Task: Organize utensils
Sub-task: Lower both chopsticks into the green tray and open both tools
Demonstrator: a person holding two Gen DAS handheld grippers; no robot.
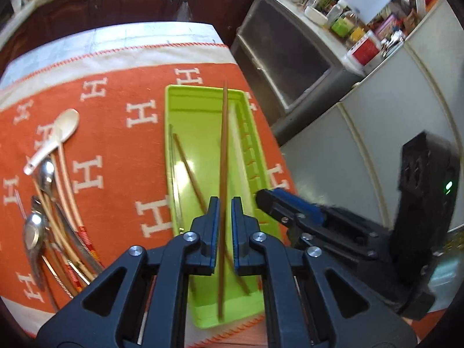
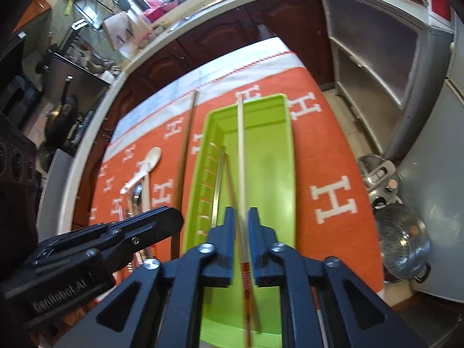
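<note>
The right gripper [image 2: 241,226] sits at the bottom middle, at 6 o'clock. Its blue fingers [image 2: 229,226] are a little apart. A pale chopstick [image 2: 241,150] with a red end runs between them, blurred, and points up to 12 o'clock. You cannot tell if the fingers touch it. Under it lies a green tray [image 2: 272,174] on an orange cloth [image 2: 333,156] with white H letters. A brown chopstick [image 2: 232,185] lies in the tray. At 8 o'clock is the left gripper [image 2: 162,220], black, with a dark chopstick [image 2: 185,145] going up from it. At 9 o'clock a white spoon [image 2: 145,168] lies on the cloth, with metal spoons [image 2: 136,197] just beside it. At 4 o'clock a metal pot [image 2: 403,240] stands on the floor.
</note>
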